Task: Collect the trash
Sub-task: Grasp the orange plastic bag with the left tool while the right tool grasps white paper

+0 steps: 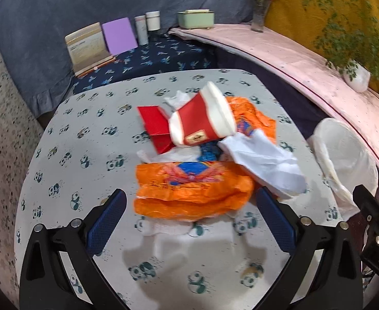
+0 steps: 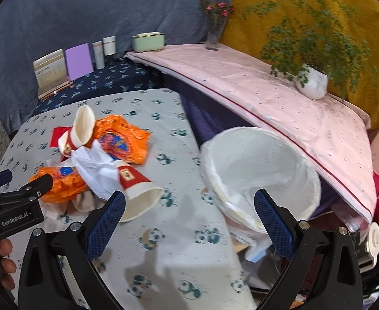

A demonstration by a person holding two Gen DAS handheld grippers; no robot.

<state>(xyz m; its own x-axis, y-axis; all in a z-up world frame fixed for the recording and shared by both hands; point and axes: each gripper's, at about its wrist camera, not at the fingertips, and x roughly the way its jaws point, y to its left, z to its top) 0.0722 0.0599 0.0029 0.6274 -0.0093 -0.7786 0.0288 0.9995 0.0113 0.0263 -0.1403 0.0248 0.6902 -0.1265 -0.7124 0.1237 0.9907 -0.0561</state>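
Left gripper (image 1: 190, 208) gapes wide over orange wrapper (image 1: 192, 190), mid-table; nothing picked yet. Right gripper (image 2: 189, 210) wide, empty, near lined bin (image 2: 261, 170); next: close on wrapper.

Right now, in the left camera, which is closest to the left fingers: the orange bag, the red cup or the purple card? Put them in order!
1. Orange bag, right between the open fingers.
2. Red cup, mid-table on the pile.
3. Purple card, propped far back by the blue cloth.
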